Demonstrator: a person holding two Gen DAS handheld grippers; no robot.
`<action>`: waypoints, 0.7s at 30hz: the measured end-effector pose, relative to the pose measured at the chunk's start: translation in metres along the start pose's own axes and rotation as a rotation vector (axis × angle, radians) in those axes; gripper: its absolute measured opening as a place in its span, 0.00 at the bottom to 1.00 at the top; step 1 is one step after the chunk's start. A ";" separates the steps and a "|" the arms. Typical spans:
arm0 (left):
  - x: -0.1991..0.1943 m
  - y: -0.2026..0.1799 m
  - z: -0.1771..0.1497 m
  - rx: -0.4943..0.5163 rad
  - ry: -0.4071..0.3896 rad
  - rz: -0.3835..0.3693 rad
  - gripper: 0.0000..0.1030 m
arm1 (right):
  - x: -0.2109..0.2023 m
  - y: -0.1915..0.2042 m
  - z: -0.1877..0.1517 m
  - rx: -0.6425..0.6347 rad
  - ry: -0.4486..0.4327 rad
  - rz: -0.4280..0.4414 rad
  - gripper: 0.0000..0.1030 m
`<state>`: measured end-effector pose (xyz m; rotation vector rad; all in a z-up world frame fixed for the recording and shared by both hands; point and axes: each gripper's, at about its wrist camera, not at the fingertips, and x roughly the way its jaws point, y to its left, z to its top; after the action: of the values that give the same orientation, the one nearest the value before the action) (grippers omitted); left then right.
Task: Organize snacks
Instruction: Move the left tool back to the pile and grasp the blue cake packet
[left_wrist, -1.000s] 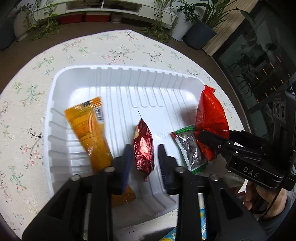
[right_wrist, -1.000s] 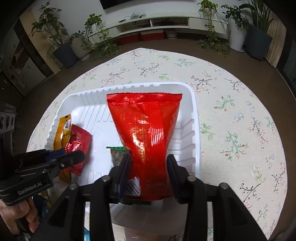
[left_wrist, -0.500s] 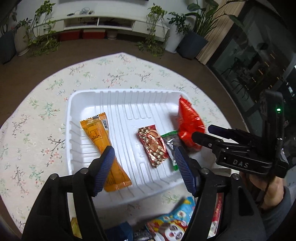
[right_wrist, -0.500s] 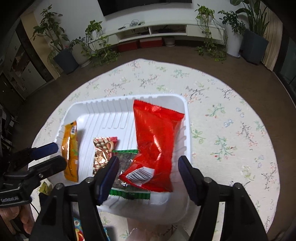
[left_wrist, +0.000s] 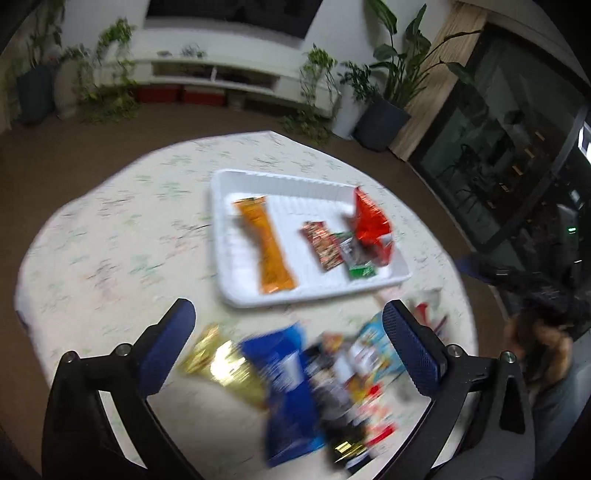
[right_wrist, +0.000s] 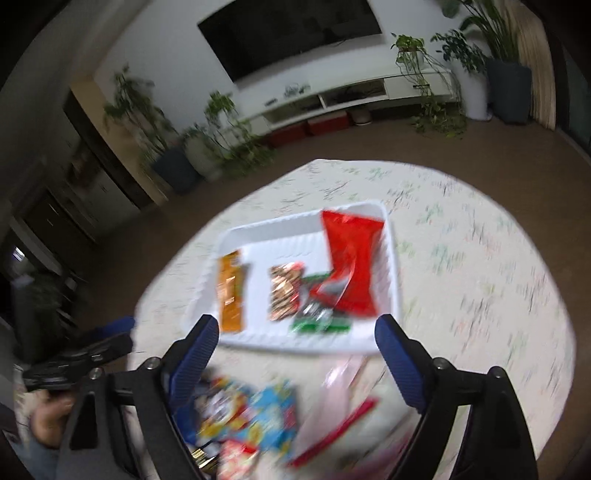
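Four packets lay sorted in the white tray at frame centre: orange packet, brown packet, green-edged packet, red bag. Left a blurred heap of loose snacks waiting at lower frame. Held wide and empty, having just been opening with nothing between: left gripper, right gripper.

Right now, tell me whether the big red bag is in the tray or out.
In. The red bag lies inside the white tray at its right side, overlapping the green packet; neither tool touches it.

Both my views smear with motion blur; the tabletop glows under a bright pool, room dim, fisheye edges bending black.
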<state>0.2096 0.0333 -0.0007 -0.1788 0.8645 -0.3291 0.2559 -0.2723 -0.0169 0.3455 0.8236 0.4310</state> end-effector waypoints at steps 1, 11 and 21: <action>-0.006 0.002 -0.011 0.009 -0.006 0.031 1.00 | -0.008 0.002 -0.013 0.003 -0.009 0.016 0.86; -0.015 0.003 -0.104 -0.065 0.043 0.101 0.98 | -0.054 0.015 -0.122 0.009 -0.087 -0.047 0.77; 0.020 -0.032 -0.095 0.046 0.099 0.158 0.98 | -0.061 0.023 -0.153 -0.046 -0.072 -0.072 0.74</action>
<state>0.1424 -0.0057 -0.0667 -0.0514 0.9620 -0.2110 0.0974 -0.2629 -0.0648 0.2859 0.7524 0.3676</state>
